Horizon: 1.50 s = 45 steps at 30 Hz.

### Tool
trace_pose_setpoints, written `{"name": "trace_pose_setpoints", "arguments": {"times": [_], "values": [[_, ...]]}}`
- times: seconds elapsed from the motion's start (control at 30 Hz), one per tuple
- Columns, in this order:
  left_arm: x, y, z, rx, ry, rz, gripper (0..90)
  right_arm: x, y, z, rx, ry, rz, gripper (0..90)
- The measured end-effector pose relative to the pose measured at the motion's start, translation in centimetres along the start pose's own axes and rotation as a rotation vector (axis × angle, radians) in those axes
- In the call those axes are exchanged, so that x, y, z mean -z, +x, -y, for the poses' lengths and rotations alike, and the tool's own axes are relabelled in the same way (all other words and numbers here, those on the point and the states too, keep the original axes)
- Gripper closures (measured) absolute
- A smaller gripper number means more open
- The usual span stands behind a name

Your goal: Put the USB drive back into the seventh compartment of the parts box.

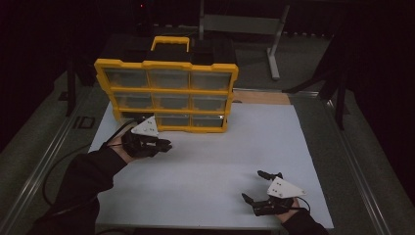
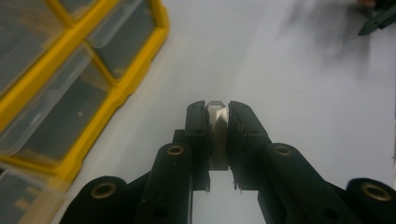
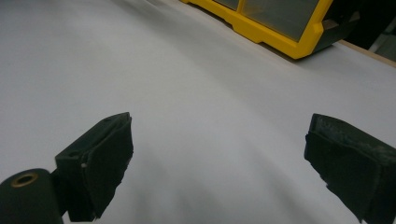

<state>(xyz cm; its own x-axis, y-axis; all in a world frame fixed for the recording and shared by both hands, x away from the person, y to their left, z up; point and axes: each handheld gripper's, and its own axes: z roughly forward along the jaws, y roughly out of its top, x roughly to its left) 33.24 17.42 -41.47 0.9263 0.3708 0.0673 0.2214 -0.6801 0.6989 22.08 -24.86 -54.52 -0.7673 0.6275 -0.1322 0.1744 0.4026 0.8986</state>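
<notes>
A yellow drawer organizer (image 1: pixel 166 93) with clear drawers stands upright at the back of the white board (image 1: pixel 220 161). Just in front of its lower left corner, my left gripper (image 1: pixel 165 145) points right, shut on a small pale translucent piece (image 2: pixel 217 121) pinched between its pads. In the left gripper view the organizer (image 2: pixel 116 93) lies to the left of the jaws. My right gripper (image 1: pixel 252 185) rests near the board's front right corner, jaws wide open with nothing between them (image 3: pixel 219 149); the organizer's lower edge (image 3: pixel 275 35) shows far ahead of it.
A black case with a yellow handle (image 1: pixel 170 44) sits behind the organizer. A grey metal stand (image 1: pixel 274 49) rises at the back right. Dark rails flank the board. The right gripper's tip (image 2: pixel 378 21) shows at the top right of the left gripper view.
</notes>
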Motion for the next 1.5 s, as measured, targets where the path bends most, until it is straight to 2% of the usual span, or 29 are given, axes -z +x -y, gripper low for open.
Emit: {"name": "trace_pose_setpoints", "arguments": {"times": [0.03, 0.2, 0.23, 0.43, 1.03, 1.07, 1.17, 1.23, 1.27, 1.4, 1.43, 1.5], "values": [[0.4, 0.3, 0.1, 0.006, 0.0, -0.016, 79.8, 0.0, 0.0, 0.0, 0.002, 0.0, 0.0, 8.1], [1.2, 1.1, 0.4, 0.034, -0.01, -0.03, 79.9, 0.0, 0.0, 0.0, 0.0, 0.001, 0.0, 8.1], [1.5, 1.4, 0.5, 0.038, -0.01, -0.044, 79.9, 0.0, 0.0, 0.0, 0.003, 0.002, 0.0, 8.1], [2.1, 2.0, 0.6, 0.054, -0.015, -0.055, 79.8, 0.0, 0.0, 0.0, 0.0, 0.002, 0.0, 8.1], [4.4, 4.7, 1.5, 0.145, -0.055, -0.136, 79.8, -0.1, 0.0, 0.1, -0.001, 0.011, -0.001, 8.1], [4.5, 4.9, 1.6, 0.164, -0.065, -0.146, 79.8, -0.1, 0.0, 0.1, -0.003, 0.01, -0.001, 8.1], [4.5, 5.3, 1.8, 0.175, -0.069, -0.153, 79.8, -0.1, 0.1, 0.0, -0.001, 0.009, 0.0, 8.1], [4.5, 5.7, 2.2, 0.203, -0.092, -0.155, 79.8, -0.1, 0.0, 0.1, -0.005, 0.011, -0.002, 8.1], [4.5, 5.7, 2.2, 0.203, -0.092, -0.155, 79.8, -0.1, 0.0, 0.1, -0.005, 0.011, -0.002, 8.1], [4.3, 6.2, 2.5, 0.23, -0.1, -0.181, 79.8, -0.1, 0.1, 0.1, -0.003, 0.013, 0.0, 8.1], [4.3, 6.4, 2.7, 0.248, -0.102, -0.196, 79.8, 0.0, 0.1, 0.1, -0.006, 0.011, -0.001, 8.1], [4.2, 6.6, 2.8, 0.252, -0.095, -0.21, 79.8, -0.1, 0.1, 0.1, -0.002, 0.011, 0.0, 8.1]]}}
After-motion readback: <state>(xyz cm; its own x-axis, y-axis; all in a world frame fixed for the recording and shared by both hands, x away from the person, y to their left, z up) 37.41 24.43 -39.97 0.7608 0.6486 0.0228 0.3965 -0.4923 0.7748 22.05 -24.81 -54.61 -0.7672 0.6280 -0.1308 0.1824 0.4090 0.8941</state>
